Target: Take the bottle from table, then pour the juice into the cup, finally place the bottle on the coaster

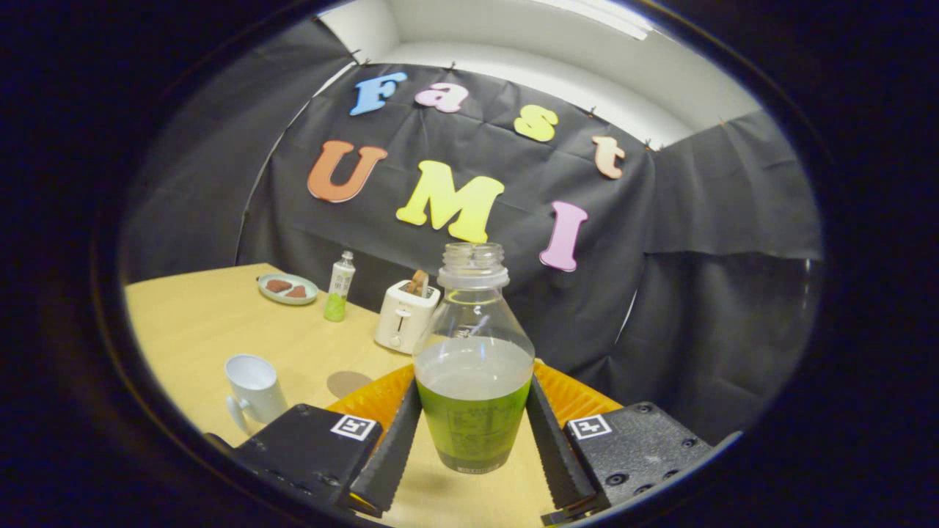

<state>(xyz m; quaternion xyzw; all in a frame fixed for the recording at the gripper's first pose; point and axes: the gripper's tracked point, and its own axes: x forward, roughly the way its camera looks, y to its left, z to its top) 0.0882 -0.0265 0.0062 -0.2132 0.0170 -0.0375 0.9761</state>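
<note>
The juice bottle, uncapped and about half full of green juice, stands upright between the tongs, both fingers pressing its sides. Left of it on the table sit a white cup and a round coaster.

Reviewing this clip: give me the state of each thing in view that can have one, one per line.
gripper: shut on the bottle
bottle: uncapped, upright, part full of green juice
cup: upright, looks empty
coaster: bare
toaster: something sticking out of the slot
plate: two brown pieces on it
small bottle: upright, capped
</note>
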